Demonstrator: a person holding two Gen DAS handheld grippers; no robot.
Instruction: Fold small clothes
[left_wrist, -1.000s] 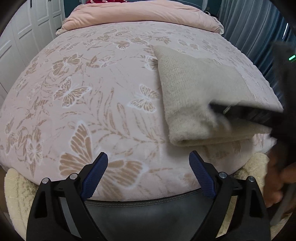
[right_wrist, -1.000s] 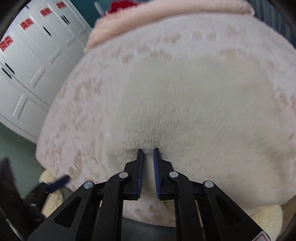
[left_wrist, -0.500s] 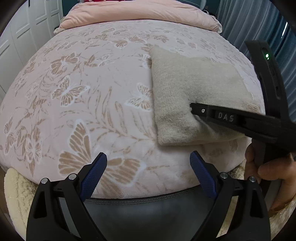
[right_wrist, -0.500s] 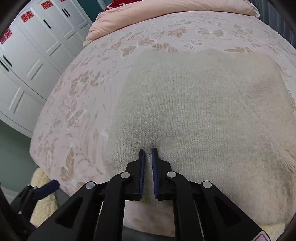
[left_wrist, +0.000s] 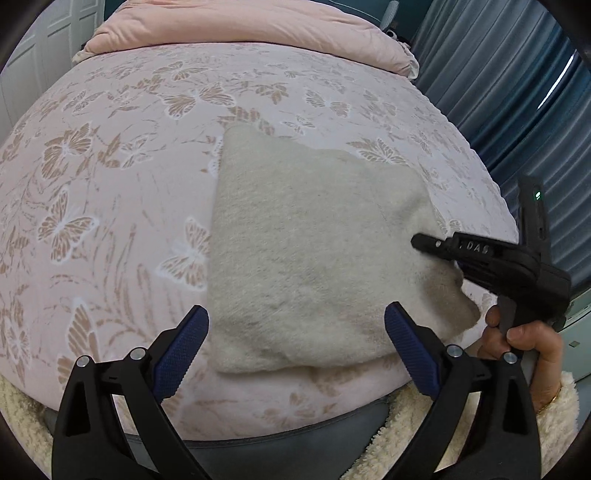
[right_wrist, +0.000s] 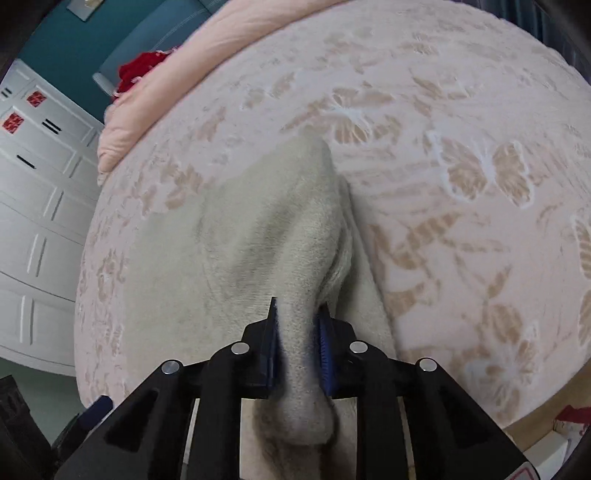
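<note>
1. Garment position: the cream knit garment (left_wrist: 314, 251) lies on the butterfly-print bedspread (left_wrist: 110, 184), at centre to 3 o'clock in the left wrist view, near the bed's front edge. Most of it rests flat; its right-hand edge is raised.

2. Right gripper (right_wrist: 299, 332): clamped on a bunched ridge of the garment's right edge. Fabric fills the gap between the blue pads (right_wrist: 325, 339), and a lump of cloth hangs below them toward 6 o'clock.

3. Left gripper (left_wrist: 295, 347): jaws wide apart, holding nothing, hovering at 6 o'clock just short of the garment's near edge.

4. Risk, uneven fold: the grip is on a gathered ridge, not a flat hem. Carrying it across would likely lay a crooked, lumpy fold.

5. Risk, drag: nothing pins the flat portion. A sideways pull could slide the whole garment over the bedspread, possibly off the near edge.

6. Risk, slip: thick fuzzy knit may creep out of the pads under tension.

7. View differences: the right wrist view shows the pinch itself and the layers beneath it; the left wrist view hides the pads behind the tool body. Only the left wrist view shows the garment's full outline, the open left jaws and the hand (left_wrist: 524, 343) on the right tool.
</note>
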